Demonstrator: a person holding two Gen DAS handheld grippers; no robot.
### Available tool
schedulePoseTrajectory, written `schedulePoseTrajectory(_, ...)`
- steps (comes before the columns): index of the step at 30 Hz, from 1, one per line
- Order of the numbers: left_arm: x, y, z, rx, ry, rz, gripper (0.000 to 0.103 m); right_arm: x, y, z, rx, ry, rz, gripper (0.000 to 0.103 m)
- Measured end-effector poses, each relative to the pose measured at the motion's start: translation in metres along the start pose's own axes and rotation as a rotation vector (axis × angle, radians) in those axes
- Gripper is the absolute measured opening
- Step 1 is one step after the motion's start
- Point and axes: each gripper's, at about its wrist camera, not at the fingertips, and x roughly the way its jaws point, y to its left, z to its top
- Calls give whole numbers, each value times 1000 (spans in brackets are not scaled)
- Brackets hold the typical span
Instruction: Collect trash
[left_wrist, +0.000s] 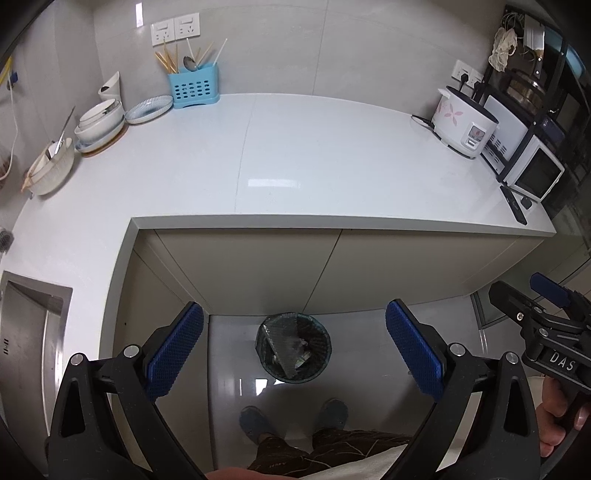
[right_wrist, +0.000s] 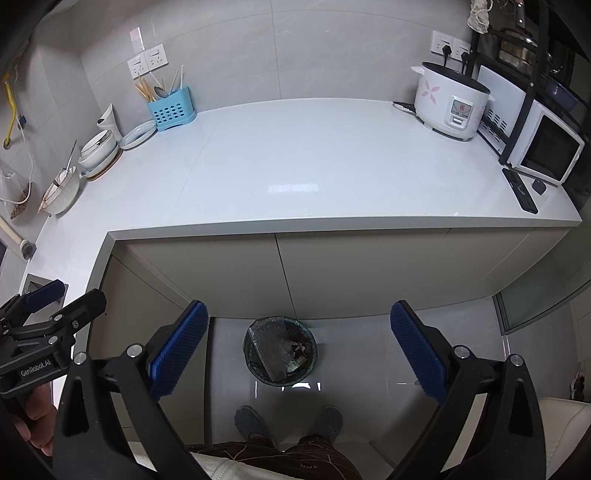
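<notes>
A round dark trash bin (left_wrist: 293, 349) stands on the floor in front of the counter cabinets, holding a clear plastic sheet and scraps; it also shows in the right wrist view (right_wrist: 279, 350). My left gripper (left_wrist: 293, 350) is open and empty, high above the bin. My right gripper (right_wrist: 295, 350) is open and empty, also above the bin. The right gripper shows at the right edge of the left wrist view (left_wrist: 546, 314). The left gripper shows at the left edge of the right wrist view (right_wrist: 48, 317).
The white L-shaped counter (left_wrist: 314, 158) carries bowls and plates (left_wrist: 99, 125), a blue utensil holder (left_wrist: 192, 86), a rice cooker (left_wrist: 463, 125), a small oven (left_wrist: 532, 173) and a black remote (left_wrist: 513, 205). A steel sink (left_wrist: 29, 325) lies at the left. My feet (right_wrist: 288, 421) stand behind the bin.
</notes>
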Motion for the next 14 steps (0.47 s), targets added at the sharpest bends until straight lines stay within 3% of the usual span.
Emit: schedulePoseTrajectory(14, 5, 5, 1, -14, 6, -17, 97, 4, 1, 0, -2, 7, 7, 95)
